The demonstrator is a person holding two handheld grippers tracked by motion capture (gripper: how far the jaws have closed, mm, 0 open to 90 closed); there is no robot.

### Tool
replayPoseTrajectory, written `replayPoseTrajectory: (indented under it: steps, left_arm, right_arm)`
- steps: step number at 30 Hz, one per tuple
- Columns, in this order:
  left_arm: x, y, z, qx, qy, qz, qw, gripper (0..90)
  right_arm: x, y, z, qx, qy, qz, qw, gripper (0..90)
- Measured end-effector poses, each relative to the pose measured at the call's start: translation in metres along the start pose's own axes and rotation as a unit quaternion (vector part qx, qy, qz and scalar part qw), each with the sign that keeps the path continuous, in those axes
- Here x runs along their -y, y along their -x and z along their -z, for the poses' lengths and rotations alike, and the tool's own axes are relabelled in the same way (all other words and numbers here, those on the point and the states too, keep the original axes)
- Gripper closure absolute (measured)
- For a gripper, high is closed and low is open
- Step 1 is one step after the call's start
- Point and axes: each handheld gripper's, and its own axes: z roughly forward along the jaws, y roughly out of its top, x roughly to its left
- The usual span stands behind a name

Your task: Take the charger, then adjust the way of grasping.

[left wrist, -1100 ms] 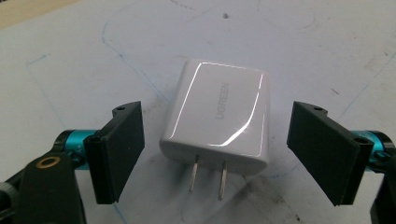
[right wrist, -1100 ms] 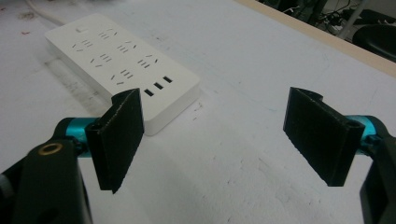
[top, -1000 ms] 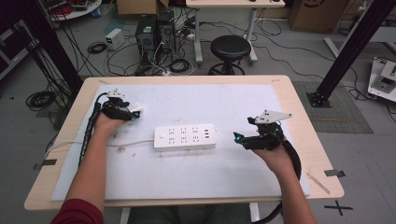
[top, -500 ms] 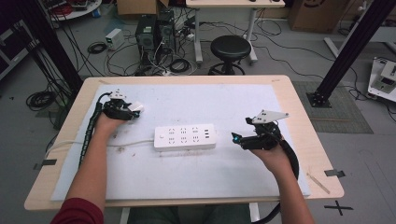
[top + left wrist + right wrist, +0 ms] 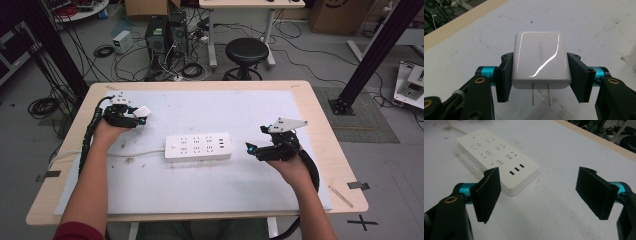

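Observation:
A white power strip (image 5: 198, 146) lies flat at the middle of the white mat, its sockets and USB ports facing up. My left gripper (image 5: 139, 116) hovers at the mat's far left, shut on a white UGREEN charger (image 5: 540, 60) whose two metal prongs point back toward the camera. The charger (image 5: 142, 111) sits apart from the strip, up and to its left. My right gripper (image 5: 251, 149) is just right of the strip's end, open, with nothing between its pads. In the right gripper view the strip (image 5: 499, 160) lies ahead on the left, beyond the right gripper (image 5: 541, 192).
The strip's white cord (image 5: 115, 154) runs left across the mat toward the table edge. The white mat (image 5: 210, 195) covers most of the wooden table (image 5: 330, 150). Small dirt marks dot the mat near the cord. A stool and cables stand on the floor beyond.
The right gripper has drifted slightly toward the strip's right end. The left gripper keeps the charger in nearly the same place.

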Motion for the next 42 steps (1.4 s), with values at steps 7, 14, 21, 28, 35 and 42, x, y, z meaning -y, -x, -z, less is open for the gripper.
replayPoseTrajectory:
  steps: [7, 14, 21, 28, 35, 42]
  left_arm:
    - [-0.008, 0.033, 0.041, 0.016, 0.017, -0.029, 0.9993, 42.4]
    - [-0.006, 0.077, 0.083, 0.026, 0.041, -0.053, 0.9974, 42.4]
    - [-0.001, 0.12, 0.104, 0.061, 0.072, -0.078, 0.9926, 42.5]
    - [-0.003, 0.15, 0.109, 0.08, 0.07, -0.12, 0.9872, 42.4]
    - [-0.011, 0.174, 0.109, 0.087, 0.077, -0.152, 0.9814, 42.4]
    - [-0.012, 0.207, 0.09, 0.121, 0.091, -0.19, 0.9701, 42.4]
  right_arm:
    - [-0.005, -0.009, 0.003, -0.01, 0.005, 0.014, 0.9998, 20.8]
    - [-0.009, -0.023, 0.004, -0.025, 0.011, 0.028, 0.9993, 20.8]
    - [-0.007, -0.03, 0.008, -0.034, 0.011, 0.03, 0.9989, 20.8]
    - [-0.004, -0.03, 0.012, -0.031, 0.005, 0.031, 0.999, 20.8]
    - [0.0, -0.034, 0.012, -0.049, 0.004, 0.024, 0.9985, 20.8]
    - [0.003, -0.05, -0.003, -0.081, -0.006, 0.017, 0.9965, 20.8]
